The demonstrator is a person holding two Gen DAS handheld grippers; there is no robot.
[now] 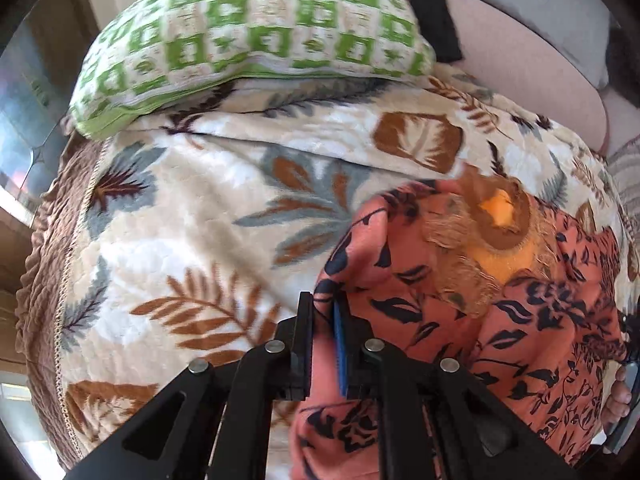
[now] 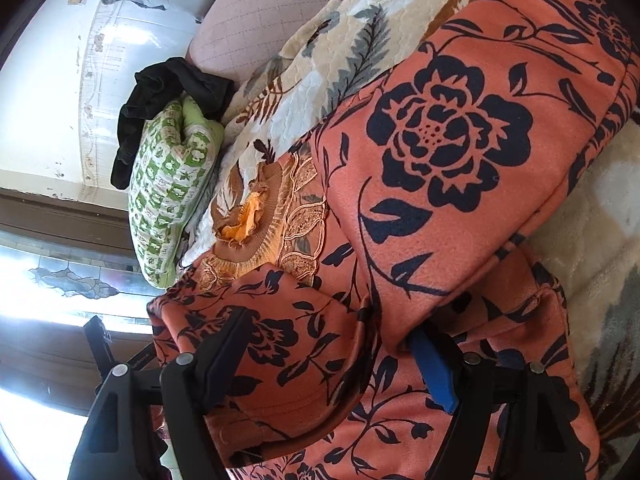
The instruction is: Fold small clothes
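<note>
An orange garment [image 1: 532, 316] with a dark navy flower print and a lacy orange-brown collar [image 1: 496, 236] lies on a leaf-patterned blanket [image 1: 208, 208]. My left gripper [image 1: 323, 312] is shut on the garment's left edge, cloth pinched between its black finger and blue pad. In the right wrist view the garment [image 2: 452, 152] fills the frame, with its collar [image 2: 256, 216] at the far end. My right gripper [image 2: 332, 344] has its jaws wide apart, with a thick bunch of the garment's cloth lying between them.
A green-and-white checked pillow [image 1: 256, 32] lies at the blanket's far side, with a black cloth [image 2: 168, 92] draped on it. A pink quilted cushion [image 2: 256, 20] sits behind. A window with patterned glass [image 2: 64, 280] is to the left.
</note>
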